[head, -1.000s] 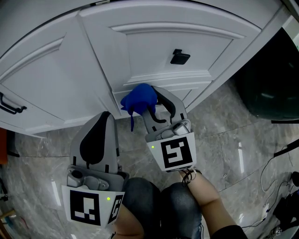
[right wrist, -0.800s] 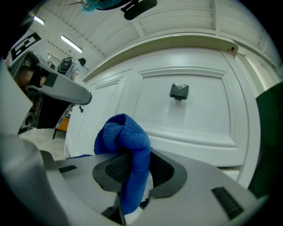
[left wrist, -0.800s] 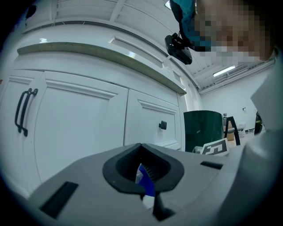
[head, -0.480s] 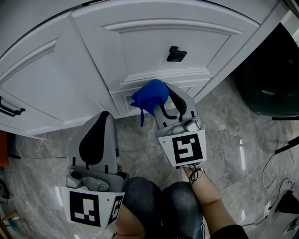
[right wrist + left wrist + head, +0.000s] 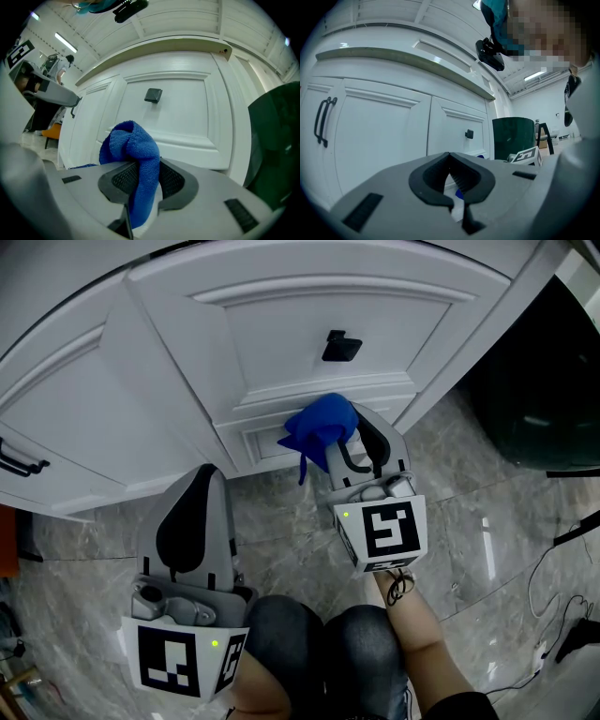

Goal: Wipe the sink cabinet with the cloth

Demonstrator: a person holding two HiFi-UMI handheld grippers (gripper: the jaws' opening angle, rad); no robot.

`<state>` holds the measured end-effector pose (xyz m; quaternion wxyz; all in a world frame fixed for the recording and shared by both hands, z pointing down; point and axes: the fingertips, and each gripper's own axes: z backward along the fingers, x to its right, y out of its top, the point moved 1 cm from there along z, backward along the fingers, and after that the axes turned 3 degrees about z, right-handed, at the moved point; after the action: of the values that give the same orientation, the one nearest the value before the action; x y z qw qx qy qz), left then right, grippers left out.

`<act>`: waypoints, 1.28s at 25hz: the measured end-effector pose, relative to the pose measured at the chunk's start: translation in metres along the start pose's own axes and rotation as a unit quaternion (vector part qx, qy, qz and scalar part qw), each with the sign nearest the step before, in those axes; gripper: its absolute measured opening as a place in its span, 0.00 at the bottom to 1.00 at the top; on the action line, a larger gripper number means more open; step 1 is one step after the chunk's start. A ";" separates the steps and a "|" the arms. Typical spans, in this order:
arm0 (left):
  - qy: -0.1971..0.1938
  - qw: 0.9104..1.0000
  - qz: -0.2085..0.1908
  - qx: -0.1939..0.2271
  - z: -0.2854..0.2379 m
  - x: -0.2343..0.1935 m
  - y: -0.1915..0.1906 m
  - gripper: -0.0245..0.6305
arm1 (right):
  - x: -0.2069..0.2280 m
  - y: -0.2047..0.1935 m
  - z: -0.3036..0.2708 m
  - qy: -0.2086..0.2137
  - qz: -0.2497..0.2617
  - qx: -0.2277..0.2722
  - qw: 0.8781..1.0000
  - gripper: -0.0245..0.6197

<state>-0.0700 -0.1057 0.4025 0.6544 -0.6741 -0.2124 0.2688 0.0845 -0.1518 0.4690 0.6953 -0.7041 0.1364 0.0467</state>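
Note:
A blue cloth (image 5: 322, 426) is bunched between the jaws of my right gripper (image 5: 345, 432), which is shut on it. The cloth sits at the lower rail of the white sink cabinet door (image 5: 281, 324), just below its black knob (image 5: 340, 346), and seems to touch the rail. In the right gripper view the cloth (image 5: 133, 150) rises out of the right gripper (image 5: 140, 174) in front of the door and the knob (image 5: 153, 95). My left gripper (image 5: 204, 474) hangs over the floor to the left, shut and empty. In its own view the left gripper (image 5: 450, 161) faces the cabinet (image 5: 384, 131).
A dark green bin (image 5: 539, 381) stands right of the cabinet. The left door has a black bar handle (image 5: 19, 456). Cables (image 5: 562, 615) lie on the marble floor at the right. The person's knees (image 5: 319, 652) are at the bottom.
My right gripper has carried the cloth to the right along the door's lower rail. The left gripper has stayed where it was.

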 end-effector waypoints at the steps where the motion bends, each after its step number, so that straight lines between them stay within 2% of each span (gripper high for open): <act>1: 0.000 1.000 0.000 0.000 0.000 0.001 0.000 0.04 | 0.002 -0.001 0.001 -0.003 -0.002 0.000 1.000 0.22; 11: -0.004 1.000 -0.005 -0.003 -0.004 0.008 0.000 0.04 | 0.032 -0.011 0.009 -0.035 -0.017 -0.006 0.999 0.22; 17: -0.007 1.000 -0.008 -0.004 -0.006 0.011 0.000 0.04 | 0.071 -0.024 0.021 -0.090 -0.032 -0.016 0.995 0.22; 22: -0.008 1.000 -0.009 -0.005 -0.008 0.013 -0.001 0.04 | 0.118 -0.041 0.035 -0.151 -0.055 -0.029 0.987 0.21; 24: -0.008 1.000 -0.010 -0.005 -0.008 0.014 -0.001 0.04 | 0.123 -0.042 0.036 -0.156 -0.063 -0.026 0.985 0.21; 27: -0.012 1.000 -0.013 -0.005 -0.011 0.017 -0.001 0.04 | 0.123 -0.042 0.036 -0.160 -0.049 -0.029 0.986 0.21; 32: -0.005 1.000 0.000 -0.008 -0.011 0.017 -0.001 0.04 | 0.125 -0.044 0.041 -0.173 -0.053 -0.035 0.983 0.21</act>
<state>-0.0494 -0.1034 0.4015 0.6482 -0.6779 -0.2178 0.2700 0.2208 -0.1273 0.4789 0.6848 -0.7156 -0.0250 0.1355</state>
